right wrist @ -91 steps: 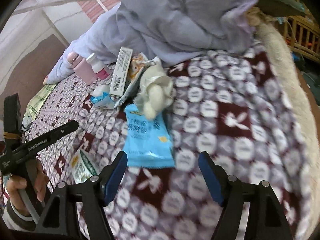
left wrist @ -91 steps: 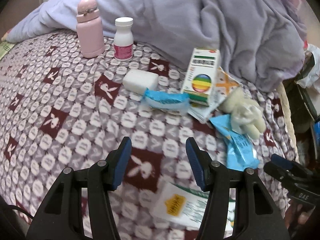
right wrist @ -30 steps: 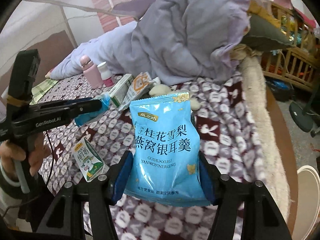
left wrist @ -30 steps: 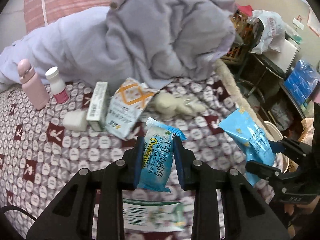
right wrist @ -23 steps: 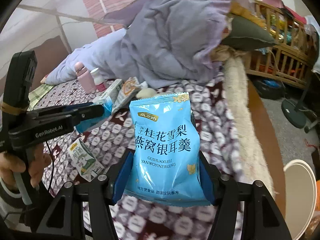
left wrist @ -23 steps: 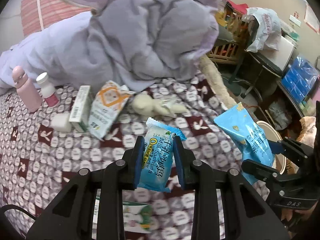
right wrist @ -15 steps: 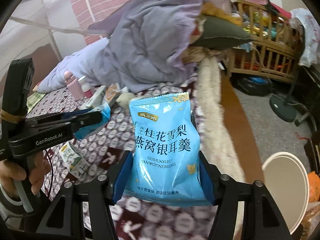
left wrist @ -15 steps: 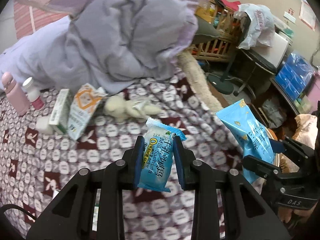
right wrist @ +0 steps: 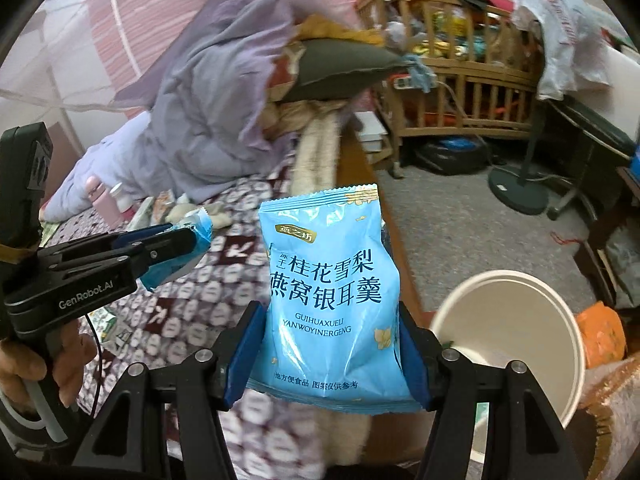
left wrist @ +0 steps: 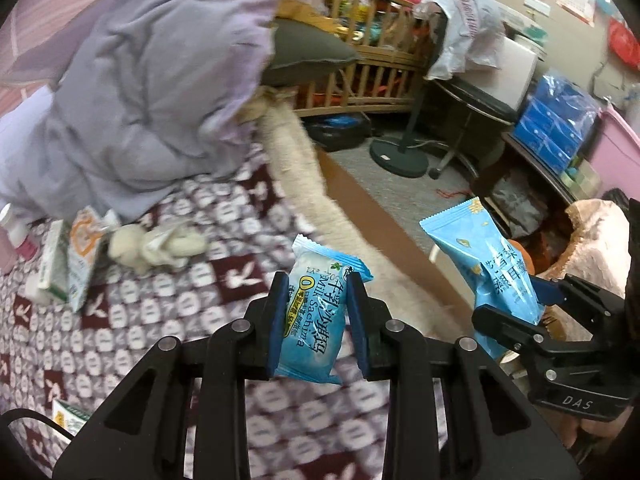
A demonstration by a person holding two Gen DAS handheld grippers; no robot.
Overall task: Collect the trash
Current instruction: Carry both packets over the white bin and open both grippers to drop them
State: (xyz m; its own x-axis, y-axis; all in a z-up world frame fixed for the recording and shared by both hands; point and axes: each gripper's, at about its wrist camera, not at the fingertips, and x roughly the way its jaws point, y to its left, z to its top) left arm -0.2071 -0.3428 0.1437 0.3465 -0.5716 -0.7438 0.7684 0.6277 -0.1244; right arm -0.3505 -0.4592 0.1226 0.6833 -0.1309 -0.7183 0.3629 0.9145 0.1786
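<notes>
My left gripper (left wrist: pixel 316 312) is shut on a small blue Sachima snack wrapper (left wrist: pixel 316 320), held upright above the bed's edge. My right gripper (right wrist: pixel 328 344) is shut on a larger blue snack bag (right wrist: pixel 332 280) with Chinese print. That bag (left wrist: pixel 484 260) also shows at the right of the left wrist view, and the small wrapper (right wrist: pixel 196 236) at the left of the right wrist view. A round cream waste bin (right wrist: pixel 512 336) stands open on the floor just right of the large bag.
On the patterned bedspread (left wrist: pixel 160 300) lie a cream plush toy (left wrist: pixel 156 244), boxes (left wrist: pixel 60 260) and a milk carton (right wrist: pixel 112 326). A purple quilt (left wrist: pixel 152 80) is heaped behind. A wooden crib (right wrist: pixel 472 92), a fan base (left wrist: pixel 398 156) and shelves crowd the floor.
Both grippers, each keeping its packet, have swung right from over the bedspread to the bed's edge. The floor and the cream bin have come into the right wrist view.
</notes>
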